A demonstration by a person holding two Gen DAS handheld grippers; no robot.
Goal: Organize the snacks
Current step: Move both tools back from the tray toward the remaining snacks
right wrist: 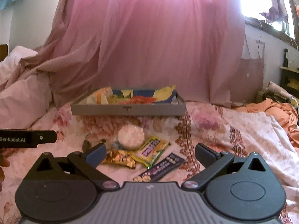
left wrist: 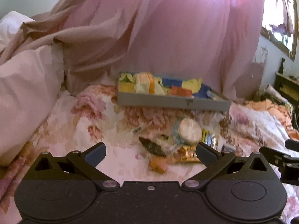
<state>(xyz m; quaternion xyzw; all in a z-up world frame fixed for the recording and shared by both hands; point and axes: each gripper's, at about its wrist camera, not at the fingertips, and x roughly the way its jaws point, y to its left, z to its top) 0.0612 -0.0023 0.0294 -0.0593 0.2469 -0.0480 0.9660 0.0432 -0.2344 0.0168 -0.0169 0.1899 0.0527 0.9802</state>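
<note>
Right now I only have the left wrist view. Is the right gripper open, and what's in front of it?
Observer: Yes, the right gripper is open, with nothing between its fingers.
Operator: What lies nearest to it?
Observer: A purple bar lies flat on the bedspread just ahead of the fingers, well short of the tray.
Operator: Anything next to the bar?
Observer: A yellow-green pack lies just behind it, between the bar and the round white snack.
</note>
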